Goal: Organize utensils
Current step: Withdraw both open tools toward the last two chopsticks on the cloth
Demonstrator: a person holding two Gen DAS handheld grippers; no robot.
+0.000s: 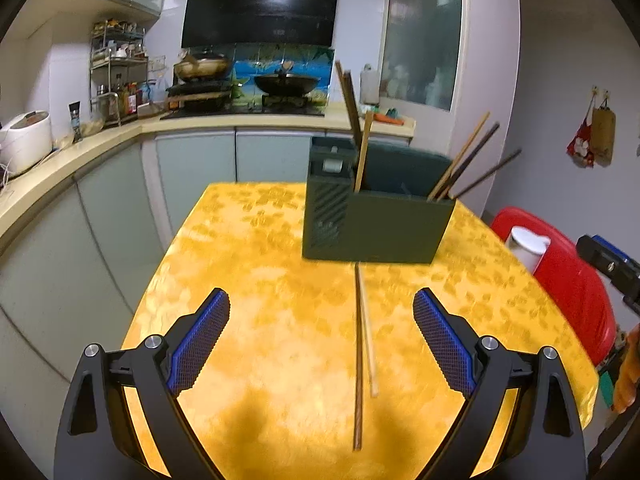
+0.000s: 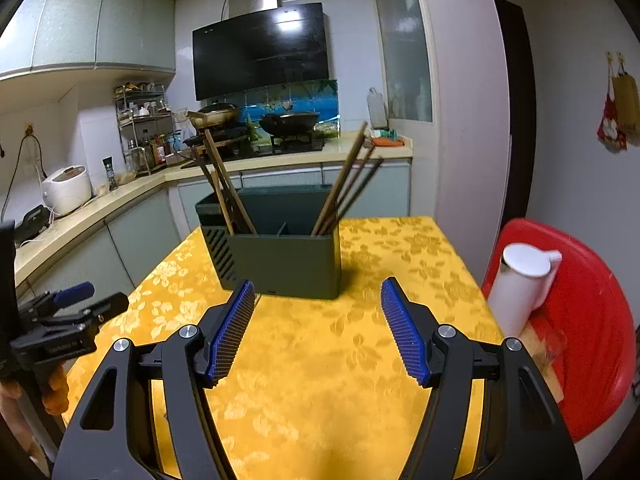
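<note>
A dark green utensil holder (image 1: 376, 224) (image 2: 280, 260) stands on the yellow patterned table (image 1: 260, 320) (image 2: 320, 360), with several chopsticks (image 1: 464, 160) (image 2: 344, 184) leaning out of its left and right ends. Two loose chopsticks (image 1: 362, 352), one dark and one pale, lie side by side on the cloth in front of the holder. My left gripper (image 1: 321, 308) hovers open above the table, the loose pair just right of its middle. My right gripper (image 2: 318, 300) is open too, nothing between its blue pads (image 2: 234, 332), facing the holder from close by.
A white lidded jug (image 2: 524, 284) (image 1: 526, 246) stands on a red chair (image 2: 588, 320) (image 1: 568, 280) at the table's right edge. Kitchen counter (image 1: 80, 152) with a rice cooker (image 2: 68, 188), spice rack and woks runs behind and left. The left gripper's body (image 2: 60, 320) shows at the right wrist view's left edge.
</note>
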